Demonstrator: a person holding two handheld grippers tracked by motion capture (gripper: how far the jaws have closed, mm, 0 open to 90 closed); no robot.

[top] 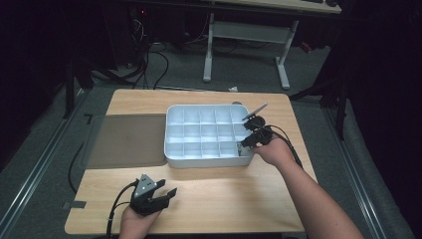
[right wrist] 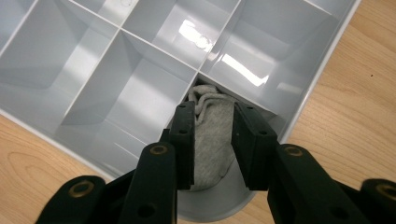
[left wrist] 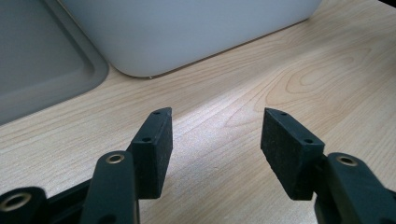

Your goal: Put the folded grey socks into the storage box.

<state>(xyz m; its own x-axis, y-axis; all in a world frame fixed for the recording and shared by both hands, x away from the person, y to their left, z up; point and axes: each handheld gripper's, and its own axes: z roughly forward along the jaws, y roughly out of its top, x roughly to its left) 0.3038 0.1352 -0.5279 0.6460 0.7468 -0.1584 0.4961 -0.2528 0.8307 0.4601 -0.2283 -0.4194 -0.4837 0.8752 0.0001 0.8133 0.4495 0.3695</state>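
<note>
Right gripper view: grey sock (right wrist: 215,135) pinched between right tongs (right wrist: 213,140), hanging into corner compartment of white divided tray (right wrist: 140,84) at its near right end. High view: tray mid-desk (top: 209,191), dark flat lid (top: 127,139) touching its left side. Left tongs (top: 166,195) spread wide, empty, low over bare wood near front edge.

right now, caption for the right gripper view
Right gripper fingers pinch a grey sock in a corner compartment of the white divided tray.
</note>
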